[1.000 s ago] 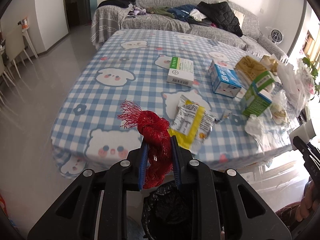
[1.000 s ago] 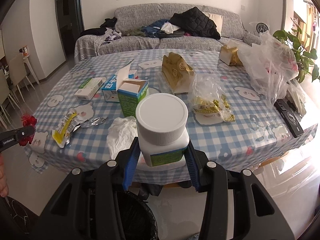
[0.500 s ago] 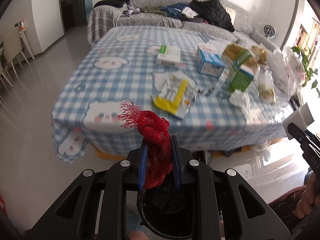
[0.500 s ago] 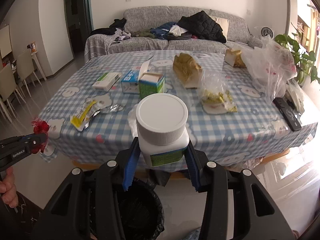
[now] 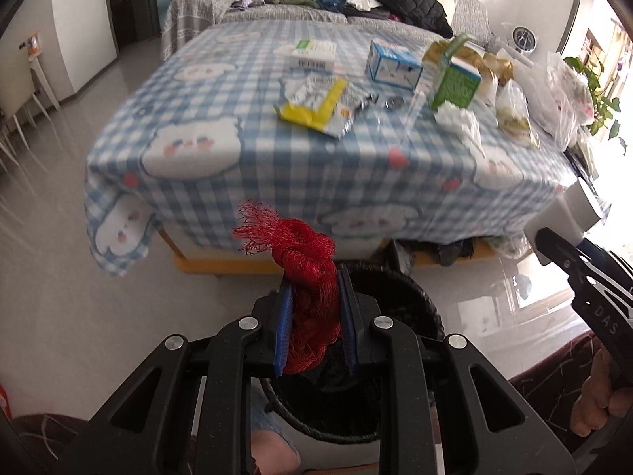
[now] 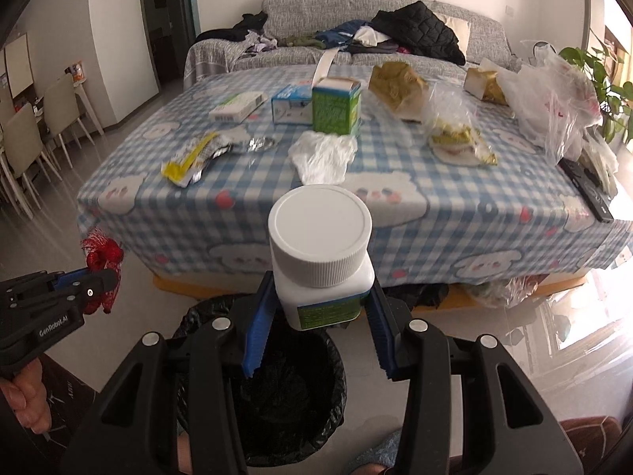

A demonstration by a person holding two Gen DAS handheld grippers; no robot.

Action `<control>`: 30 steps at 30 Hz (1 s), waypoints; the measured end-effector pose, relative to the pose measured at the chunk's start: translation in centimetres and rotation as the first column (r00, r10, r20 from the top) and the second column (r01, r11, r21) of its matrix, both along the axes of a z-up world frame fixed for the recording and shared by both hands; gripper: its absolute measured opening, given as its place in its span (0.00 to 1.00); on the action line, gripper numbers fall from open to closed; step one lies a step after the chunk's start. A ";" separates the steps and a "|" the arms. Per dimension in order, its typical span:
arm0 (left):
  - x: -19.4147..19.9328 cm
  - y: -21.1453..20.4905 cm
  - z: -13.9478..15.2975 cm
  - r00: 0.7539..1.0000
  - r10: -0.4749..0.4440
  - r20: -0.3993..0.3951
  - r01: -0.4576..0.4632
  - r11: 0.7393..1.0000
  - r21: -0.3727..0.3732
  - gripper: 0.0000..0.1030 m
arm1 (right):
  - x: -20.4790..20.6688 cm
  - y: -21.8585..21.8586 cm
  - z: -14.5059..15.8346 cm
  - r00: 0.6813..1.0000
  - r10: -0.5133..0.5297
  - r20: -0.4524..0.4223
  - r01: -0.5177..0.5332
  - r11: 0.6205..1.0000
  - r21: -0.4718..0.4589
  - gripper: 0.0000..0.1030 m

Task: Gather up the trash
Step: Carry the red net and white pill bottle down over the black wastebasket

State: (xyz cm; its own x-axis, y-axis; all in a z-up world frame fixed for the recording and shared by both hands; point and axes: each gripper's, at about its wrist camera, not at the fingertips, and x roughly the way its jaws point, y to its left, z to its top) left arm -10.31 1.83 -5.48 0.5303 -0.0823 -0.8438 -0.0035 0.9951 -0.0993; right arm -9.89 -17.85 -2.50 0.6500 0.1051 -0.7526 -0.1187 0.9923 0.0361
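Note:
My left gripper is shut on a bunched red mesh net bag, held over the near rim of a bin lined with a black bag. In the right wrist view that net bag shows at the left edge in the left gripper. My right gripper is shut on a white pill bottle with a ribbed white cap and a green label, just above the black-lined bin. The right gripper's body appears at the right of the left wrist view.
A table with a blue checked cloth stands behind the bin. It carries a yellow-and-silver wrapper, crumpled white tissue, a green carton, a blue box, plastic bags and a remote. A grey sofa lies beyond.
Both grippers have drawn back from the table and sunk toward the bin, which now fills more of each view. The net bag and the bottle stay gripped.

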 end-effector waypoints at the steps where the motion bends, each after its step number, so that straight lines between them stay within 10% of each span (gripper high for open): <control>1: -0.4 -0.1 -0.3 1.000 0.002 -0.007 -0.002 1.000 0.003 0.20 | -0.2 0.1 -0.2 1.000 -0.002 -0.003 0.002 1.000 -0.002 0.41; 30: -2.6 -0.1 -6.8 0.997 0.041 -0.060 -0.039 0.999 0.024 0.20 | -2.1 2.9 -6.9 0.996 0.030 -0.085 -0.034 0.998 -0.050 0.41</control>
